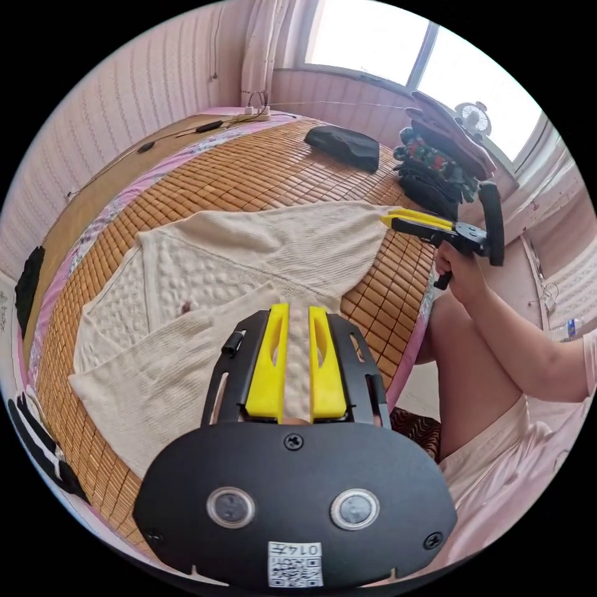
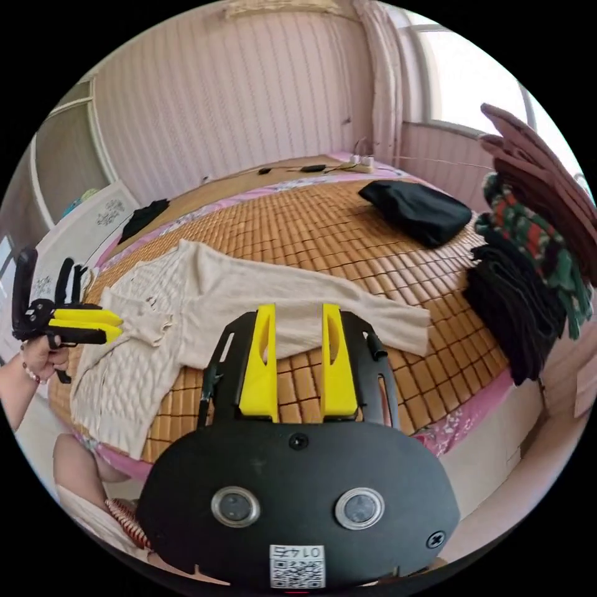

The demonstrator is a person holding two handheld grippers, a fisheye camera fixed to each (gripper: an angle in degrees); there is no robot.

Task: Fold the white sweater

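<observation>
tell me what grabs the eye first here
The white sweater lies spread on the bamboo mat, one sleeve stretched toward the pile of dark clothes at the mat's edge. The left claw hovers open above the sweater; the right claw is open over the sleeve.

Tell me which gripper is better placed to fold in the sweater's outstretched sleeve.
Probably the right. The right gripper sits open at the cuff of the stretched-out sleeve of the white sweater, while the left gripper hovers open over the body near the hem.
</observation>
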